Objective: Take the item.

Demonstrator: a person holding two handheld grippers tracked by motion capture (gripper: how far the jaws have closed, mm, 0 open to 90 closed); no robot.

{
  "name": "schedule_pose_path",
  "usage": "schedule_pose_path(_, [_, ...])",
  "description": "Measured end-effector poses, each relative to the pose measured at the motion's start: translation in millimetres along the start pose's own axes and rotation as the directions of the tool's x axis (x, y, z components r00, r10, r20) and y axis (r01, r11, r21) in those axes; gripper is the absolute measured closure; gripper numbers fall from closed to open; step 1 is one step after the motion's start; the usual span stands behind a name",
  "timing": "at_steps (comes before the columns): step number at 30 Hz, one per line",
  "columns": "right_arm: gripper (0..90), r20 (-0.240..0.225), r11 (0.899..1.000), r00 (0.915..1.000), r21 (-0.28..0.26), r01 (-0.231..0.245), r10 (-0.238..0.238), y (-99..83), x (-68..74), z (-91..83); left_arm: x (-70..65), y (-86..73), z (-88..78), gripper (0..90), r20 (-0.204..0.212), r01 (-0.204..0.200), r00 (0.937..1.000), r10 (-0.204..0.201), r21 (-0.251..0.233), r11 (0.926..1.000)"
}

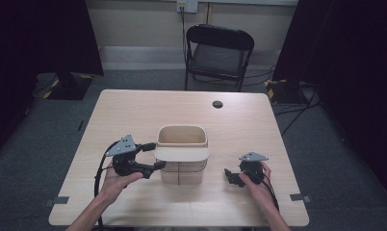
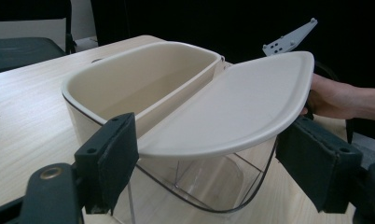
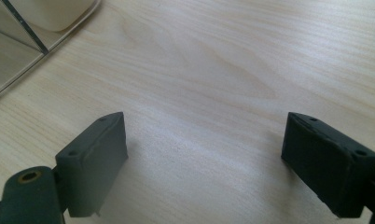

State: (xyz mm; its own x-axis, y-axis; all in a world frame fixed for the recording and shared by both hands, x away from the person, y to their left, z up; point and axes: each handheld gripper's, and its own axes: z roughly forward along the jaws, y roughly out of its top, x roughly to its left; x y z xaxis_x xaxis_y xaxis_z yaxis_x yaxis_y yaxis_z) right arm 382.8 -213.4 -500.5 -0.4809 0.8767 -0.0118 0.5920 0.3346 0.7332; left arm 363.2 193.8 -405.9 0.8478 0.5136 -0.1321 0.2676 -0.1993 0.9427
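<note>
A cream bin [image 1: 181, 136] with a clear lower body [image 2: 209, 179] stands in the middle of the table. Its flat cream lid [image 1: 182, 154] [image 2: 237, 109] lies across the near half of the opening, and the far half stands uncovered. My left gripper [image 1: 153, 156] [image 2: 206, 161] is open at the bin's left side, its jaws spread wide on either side of the lid's near edge. My right gripper [image 1: 228, 175] [image 3: 204, 163] is open to the right of the bin, low over bare wood, with nothing between its jaws.
The light wooden table [image 1: 134, 110] has a small dark round hole [image 1: 217, 104] near its far edge. A black folding chair [image 1: 218, 55] stands beyond the table. Dark curtains hang at both sides of the room.
</note>
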Motion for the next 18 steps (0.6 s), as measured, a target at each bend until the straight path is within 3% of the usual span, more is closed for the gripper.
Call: schedule_pose_path(18, [13.4,0.0,1.0,1.0,0.0,0.0,0.0,0.1,0.1,0.1,-0.1,10.6,5.4,25.7,0.034,0.016,0.9993,-0.016,0.021,0.9997])
